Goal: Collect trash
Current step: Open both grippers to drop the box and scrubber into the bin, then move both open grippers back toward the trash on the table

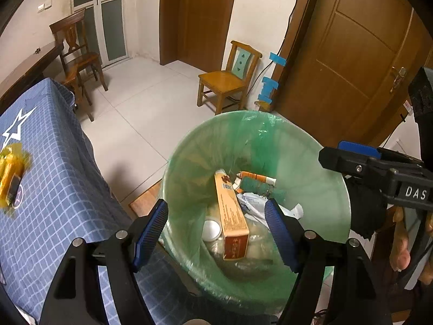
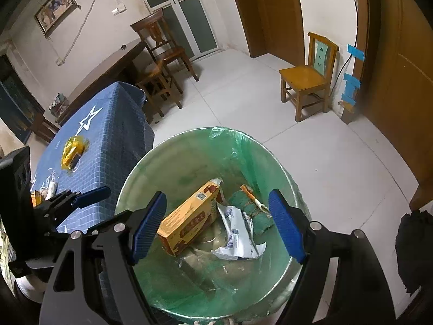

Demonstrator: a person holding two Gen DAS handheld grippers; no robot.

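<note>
Hovering above the round bin lined with a translucent green plastic bag [image 1: 311,168] [image 2: 189,162], the left gripper [image 1: 216,233] has its blue-padded black fingers [image 1: 150,234] spread wide with nothing between them. The right gripper [image 2: 220,226] hangs over the same bin from its right side, its blue-padded fingers [image 2: 286,226] likewise wide apart and holding nothing; in the left wrist view it shows at the right edge [image 1: 351,153].

Down in the bin lies an orange rectangular cardboard box [image 1: 231,216] [image 2: 189,216], tilted, with one end propped against the liner. Just right of it sits a crumpled white paper wrapper with blue print [image 1: 250,200] [image 2: 238,233], and past that a green woven cloth roll [image 1: 255,187] [image 2: 250,211] touching a slim orange-and-white tube [image 1: 257,176] [image 2: 253,196]. A white round cap [image 1: 211,230] peeks out left of the box in the left wrist view.

To the left of the bin stands a table draped in a blue checked cloth with a white star [image 1: 54,178] [image 2: 113,130]. On it rests a crinkled yellow plastic package [image 1: 10,178] [image 2: 73,151], well apart from the bin, and small pale items [image 2: 50,187] lie at the table's near end, too small to identify.

Farther off on the white tiled floor [image 1: 140,108] [image 2: 270,103] is a small light wooden chair with a green back panel [image 1: 230,78] [image 2: 308,75] against the far wall, and a dark wooden chair [image 1: 77,54] [image 2: 162,51] stands at far left.
</note>
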